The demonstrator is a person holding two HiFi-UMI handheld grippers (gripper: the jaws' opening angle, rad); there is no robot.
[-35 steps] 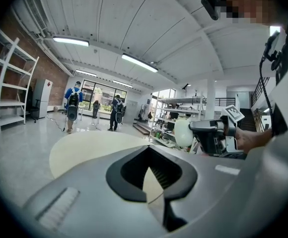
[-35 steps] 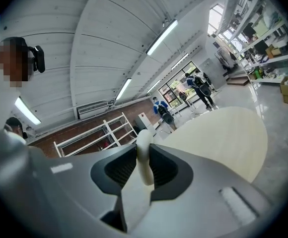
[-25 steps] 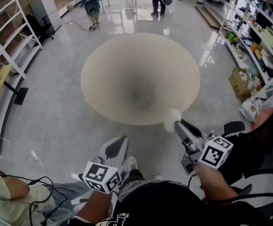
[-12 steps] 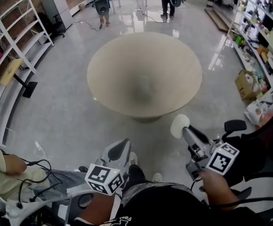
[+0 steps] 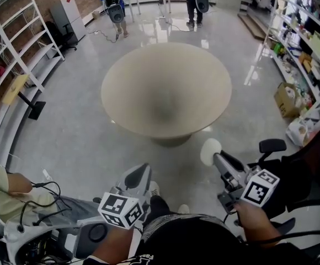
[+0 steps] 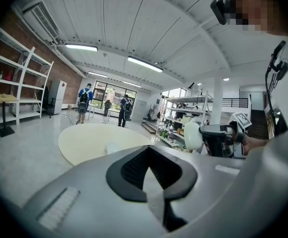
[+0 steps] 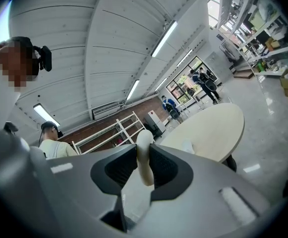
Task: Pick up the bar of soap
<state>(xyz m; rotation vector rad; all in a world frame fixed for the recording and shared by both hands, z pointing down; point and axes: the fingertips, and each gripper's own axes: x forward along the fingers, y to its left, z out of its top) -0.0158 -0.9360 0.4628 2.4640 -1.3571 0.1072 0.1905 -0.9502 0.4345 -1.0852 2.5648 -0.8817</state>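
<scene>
While the right gripper (image 5: 215,156) clamps its dark ribbed pads on the smooth, rounded white bar of soap (image 5: 210,150), the left gripper (image 5: 140,176) has its jaws pressed together on nothing. Both hang over glossy grey floor (image 5: 77,142), short of the round matte beige table (image 5: 165,81). A second ago the soap overlapped the table's near rim; now it sits clear of it.

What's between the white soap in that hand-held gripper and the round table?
Only bare, shiny floor; the head view shows that stretch between the soap, clamped in the right hand-held gripper, and the round table.
</scene>
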